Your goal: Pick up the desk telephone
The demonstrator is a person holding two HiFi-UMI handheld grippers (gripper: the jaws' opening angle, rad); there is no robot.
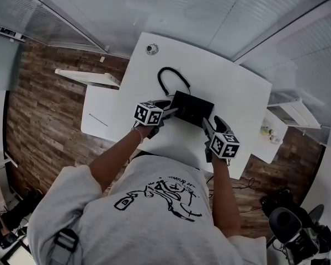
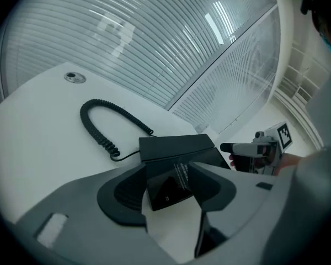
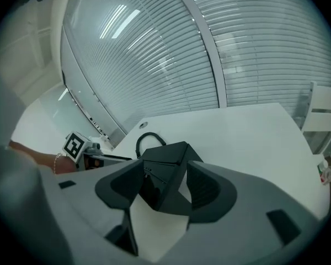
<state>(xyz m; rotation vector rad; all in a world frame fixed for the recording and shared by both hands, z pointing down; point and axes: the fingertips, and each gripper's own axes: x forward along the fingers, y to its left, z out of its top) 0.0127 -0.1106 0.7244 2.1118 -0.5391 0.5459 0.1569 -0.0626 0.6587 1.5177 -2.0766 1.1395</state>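
Telephone [image 1: 192,108] seems stiff, slippery and heavy: clamp your left gripper [image 1: 168,110] and right gripper [image 1: 208,125], both with fingers apart, on its opposite ends.

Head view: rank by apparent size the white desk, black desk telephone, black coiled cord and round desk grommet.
1. white desk
2. black desk telephone and black coiled cord: similar spread, not ranked apart
3. small round grommet
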